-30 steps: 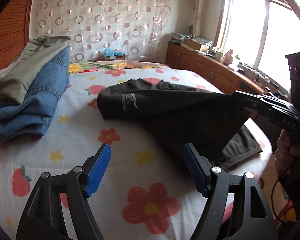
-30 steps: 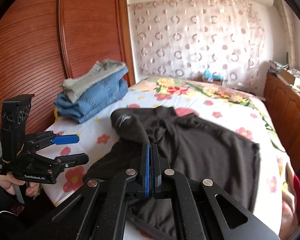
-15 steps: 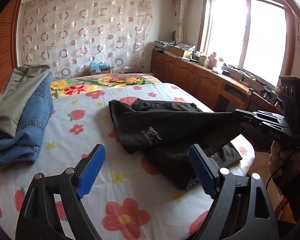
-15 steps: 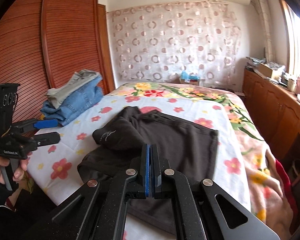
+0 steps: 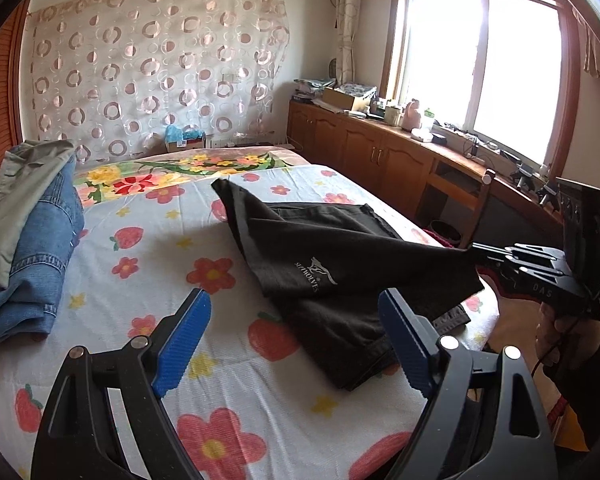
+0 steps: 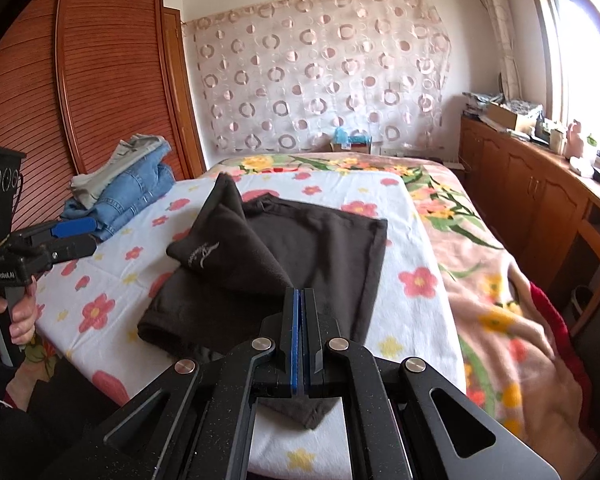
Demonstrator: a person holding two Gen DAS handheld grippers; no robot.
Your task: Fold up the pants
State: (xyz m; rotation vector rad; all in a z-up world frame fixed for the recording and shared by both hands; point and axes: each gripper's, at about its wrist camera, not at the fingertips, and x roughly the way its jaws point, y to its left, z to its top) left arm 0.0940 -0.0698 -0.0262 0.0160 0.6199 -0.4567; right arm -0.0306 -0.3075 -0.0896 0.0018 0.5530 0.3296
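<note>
Right wrist view — black pants [image 6: 300, 248] pinched in right gripper [image 6: 300, 304], draped ahead.

A home bedroom. A bed with a white flower-and-strawberry printed cover [image 5: 148, 248] fills the middle. Behind its head hangs a sheer curtain with pink ring patterns [image 6: 320, 76]; a reddish slatted wooden wardrobe [image 6: 80, 72] stands along one side, low brown wooden cabinets [image 5: 364, 152] cluttered with household items beneath a bright window [image 5: 480, 60] along the other.
</note>
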